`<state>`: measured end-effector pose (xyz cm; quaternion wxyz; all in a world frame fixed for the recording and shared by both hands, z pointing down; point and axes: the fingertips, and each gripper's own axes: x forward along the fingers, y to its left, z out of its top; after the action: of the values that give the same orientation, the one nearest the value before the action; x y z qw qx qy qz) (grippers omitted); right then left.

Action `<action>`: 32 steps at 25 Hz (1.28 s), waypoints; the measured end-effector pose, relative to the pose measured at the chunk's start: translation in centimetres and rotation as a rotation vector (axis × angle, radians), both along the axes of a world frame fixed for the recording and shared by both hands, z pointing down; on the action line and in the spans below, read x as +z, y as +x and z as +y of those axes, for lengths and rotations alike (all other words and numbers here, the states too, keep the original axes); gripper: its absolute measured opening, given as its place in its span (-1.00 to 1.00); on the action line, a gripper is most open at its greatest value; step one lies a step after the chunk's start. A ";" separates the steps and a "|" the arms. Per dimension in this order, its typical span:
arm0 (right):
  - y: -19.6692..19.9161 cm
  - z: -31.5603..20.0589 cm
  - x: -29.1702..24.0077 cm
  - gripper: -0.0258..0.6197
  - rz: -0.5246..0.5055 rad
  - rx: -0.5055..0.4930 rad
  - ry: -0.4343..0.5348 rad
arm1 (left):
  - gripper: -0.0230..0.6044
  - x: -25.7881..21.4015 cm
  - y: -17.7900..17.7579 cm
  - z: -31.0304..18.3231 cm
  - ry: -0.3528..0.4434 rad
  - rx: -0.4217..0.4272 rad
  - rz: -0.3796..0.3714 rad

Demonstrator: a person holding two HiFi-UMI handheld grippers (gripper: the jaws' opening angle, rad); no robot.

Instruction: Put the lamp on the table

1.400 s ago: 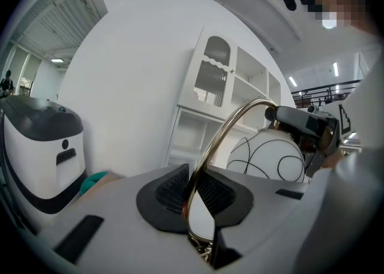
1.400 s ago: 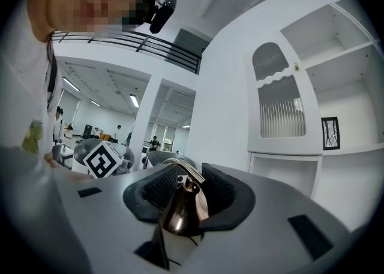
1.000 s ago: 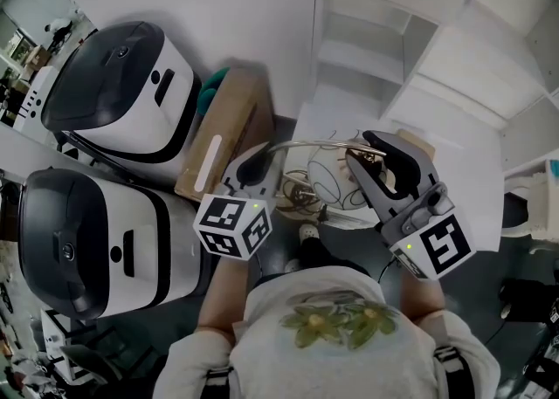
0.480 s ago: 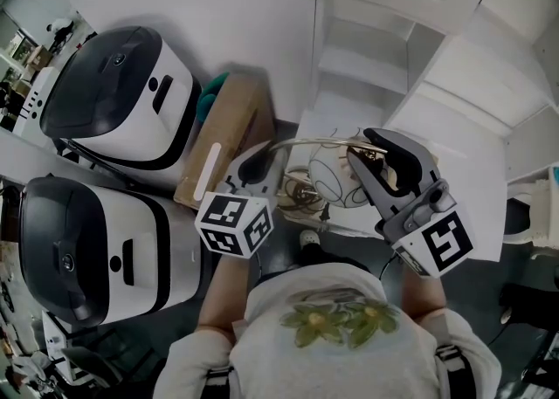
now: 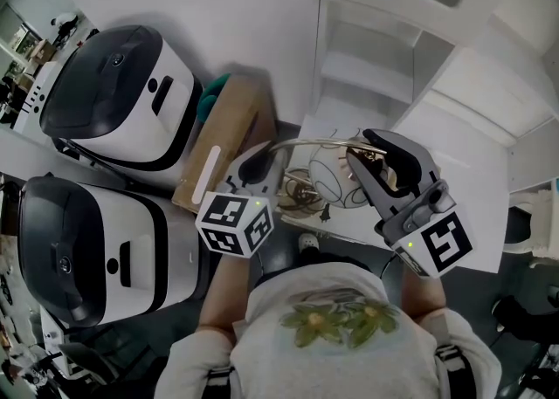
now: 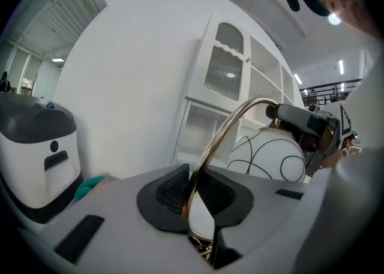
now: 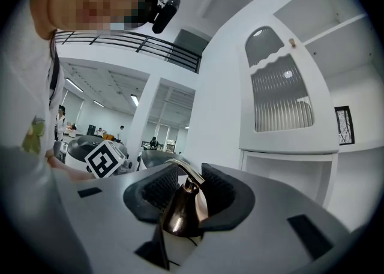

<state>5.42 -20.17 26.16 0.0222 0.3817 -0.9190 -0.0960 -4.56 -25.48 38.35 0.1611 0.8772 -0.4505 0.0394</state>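
The lamp has a thin gold curved arm (image 5: 316, 141), a white globe shade (image 5: 329, 181) with black line drawings, and a bronze cap (image 7: 180, 210). My left gripper (image 5: 254, 168) is shut on the lower end of the gold arm (image 6: 221, 137), which rises between its pads. My right gripper (image 5: 365, 160) is shut on the bronze cap above the globe (image 6: 268, 159). The lamp hangs between both grippers over the near edge of the white table (image 5: 467, 181). Its base is hidden below the grippers.
Two large white-and-black machines (image 5: 122, 92) (image 5: 87, 244) stand at the left. A cardboard box (image 5: 225, 140) leans beside them, with a teal thing (image 5: 210, 93) behind it. A white cabinet (image 5: 397, 35) with open shelves stands behind the table.
Both grippers keep their hold on the lamp and stay almost in place. The head view has shifted slightly, so the cabinet and table sit a little lower.
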 end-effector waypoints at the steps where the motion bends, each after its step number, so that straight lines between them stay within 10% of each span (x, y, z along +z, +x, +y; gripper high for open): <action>1: 0.1 -0.3 0.1 -0.49 0.000 -0.003 -0.001 | -0.75 0.1 0.1 -0.3 -0.001 -0.004 0.000; 32: 0.2 -4.4 2.9 -0.51 -0.013 -0.080 -0.060 | -0.75 4.1 0.5 -3.2 -0.069 -0.086 0.004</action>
<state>5.61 -24.57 29.07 0.0236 0.3444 -0.9361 -0.0668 -4.10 -28.68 42.49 0.1940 0.8510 -0.4858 0.0463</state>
